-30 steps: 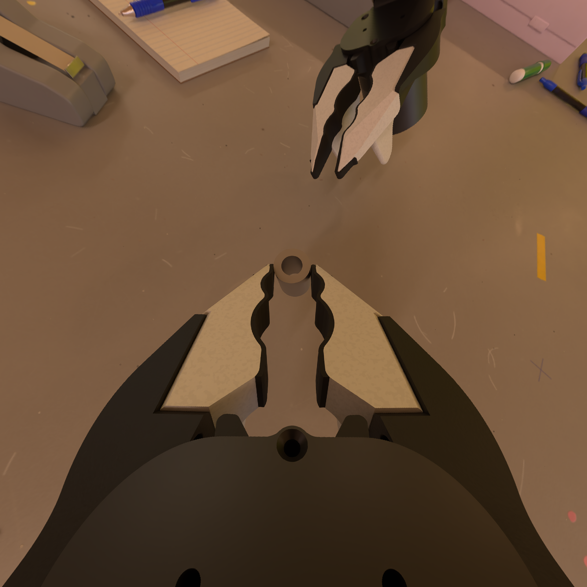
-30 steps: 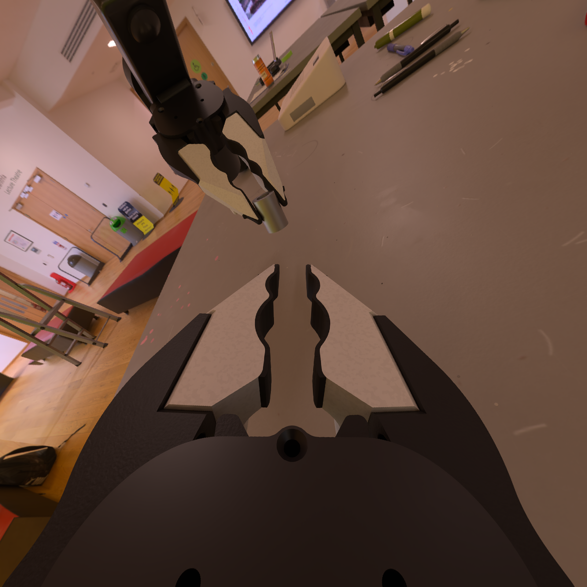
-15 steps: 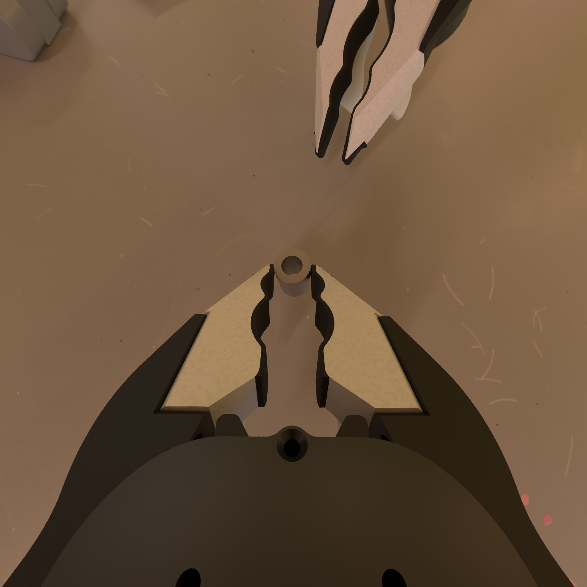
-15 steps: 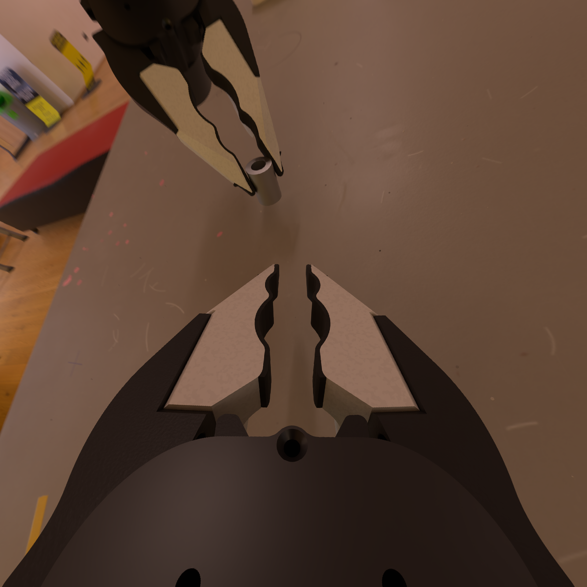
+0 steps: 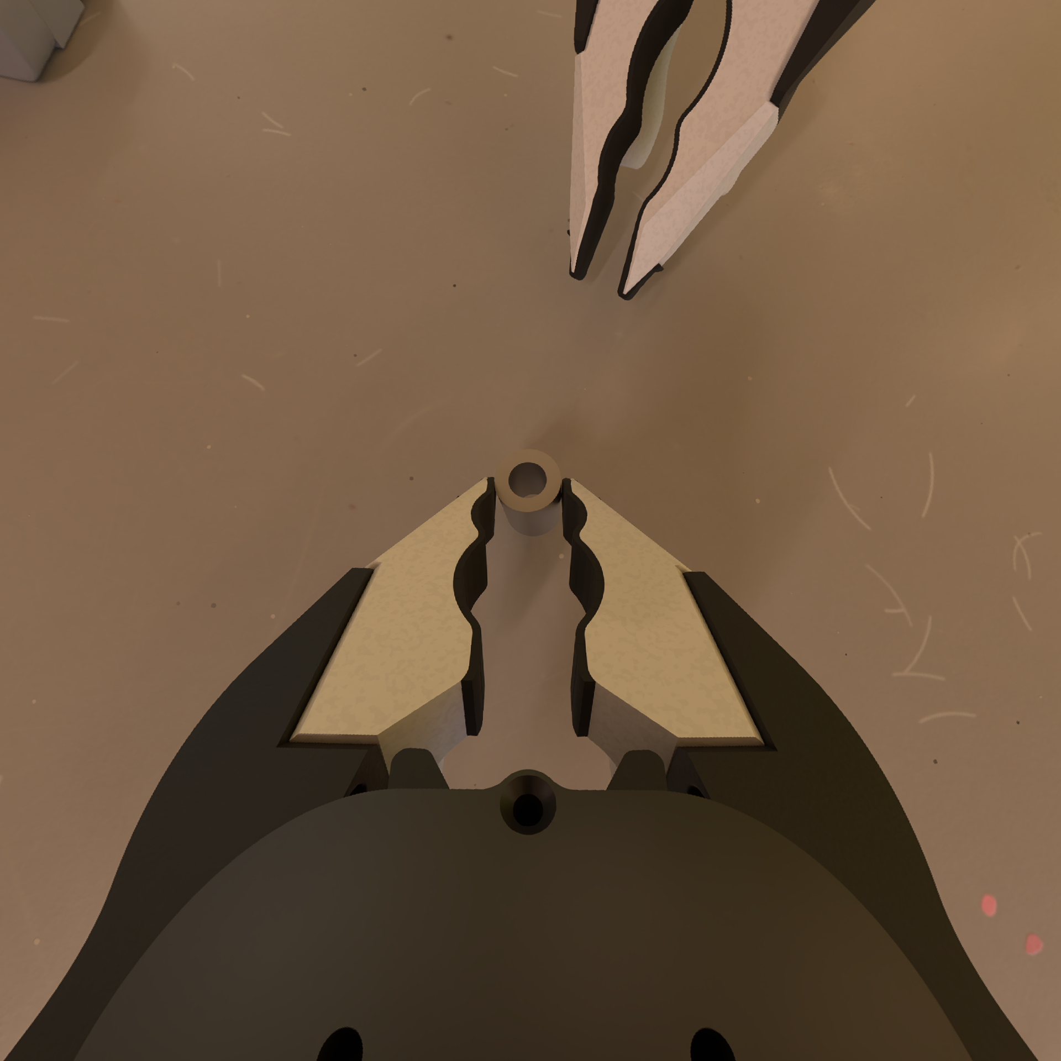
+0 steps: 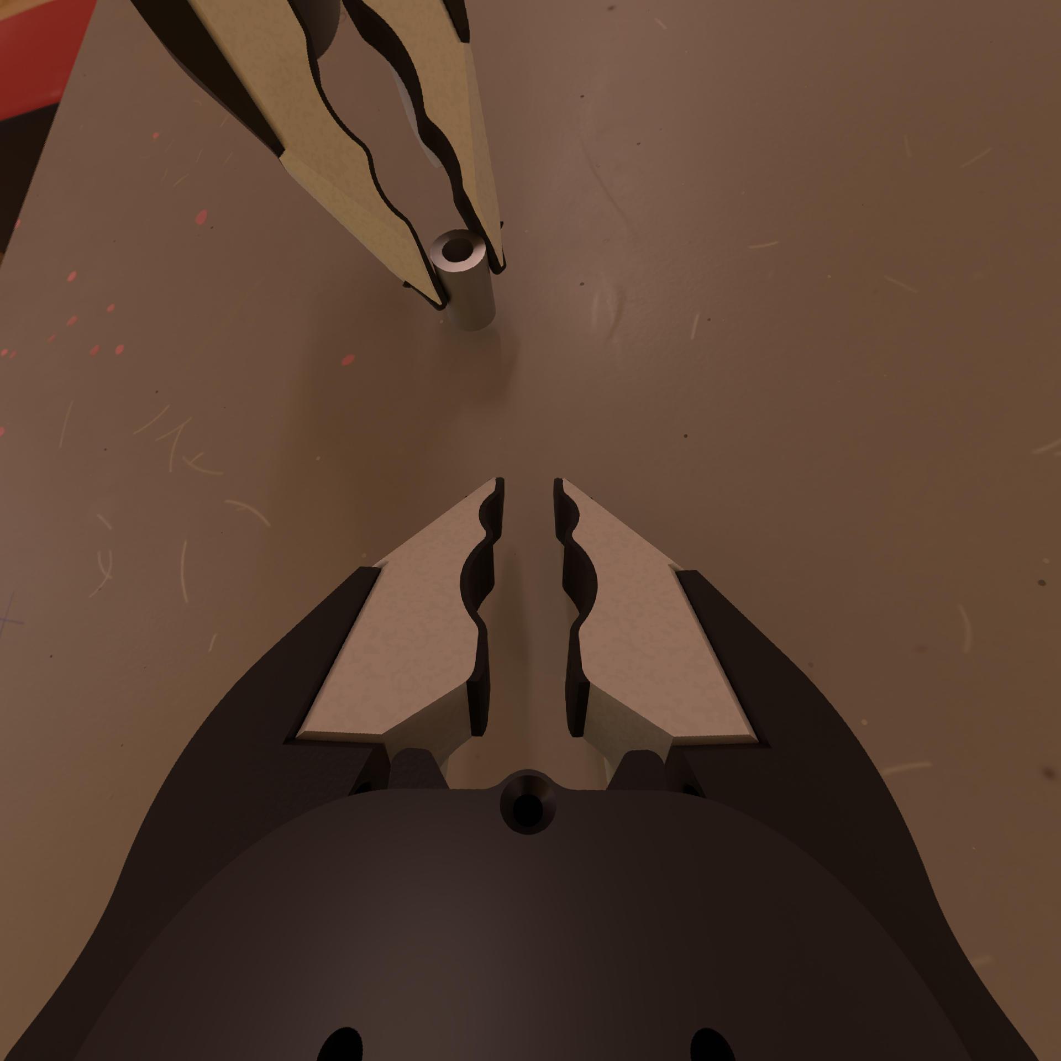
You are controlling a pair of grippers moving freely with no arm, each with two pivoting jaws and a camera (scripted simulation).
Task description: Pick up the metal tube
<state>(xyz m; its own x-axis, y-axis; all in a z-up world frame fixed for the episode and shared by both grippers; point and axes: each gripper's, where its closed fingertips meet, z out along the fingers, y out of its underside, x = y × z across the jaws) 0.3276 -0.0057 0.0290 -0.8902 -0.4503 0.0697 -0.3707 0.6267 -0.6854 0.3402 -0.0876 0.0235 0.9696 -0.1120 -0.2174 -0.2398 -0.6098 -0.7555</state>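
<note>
So the metal tube [image 5: 534, 499] is standing upright right at the very tips of the left gripper [image 5: 528, 488], pinched between the two fingertips, with its open end facing up so the hole down its middle is visible. The wavy inner edges of the fingers press against the tube's sides only at the tip; the rest of the gap behind it, back toward the gripper body, has nothing in it. From the right wrist view the same thing shows from across: the tube [image 6: 465, 275] sits between the tan fingers of the left gripper [image 6: 468, 275], its lower end sticking out below the tips and sitting at or just above the brown table [image 6: 804, 344], with a soft shadow right under it. Whether it's actually touching the surface is hard to call. The right gripper [image 6: 528, 482] is nearby, pointing at the tube, with its fingers a narrow gap apart and holding nothing; the tube is ahead of its tips and a bit to the left, clearly apart from them. In the left wrist view that right gripper [image 5: 603, 275] hangs beyond the tube and off to the right, tips aimed down at the scratched table [image 5: 229, 287]. A grey object [image 5: 28, 40] pokes in at the top-left corner.
</note>
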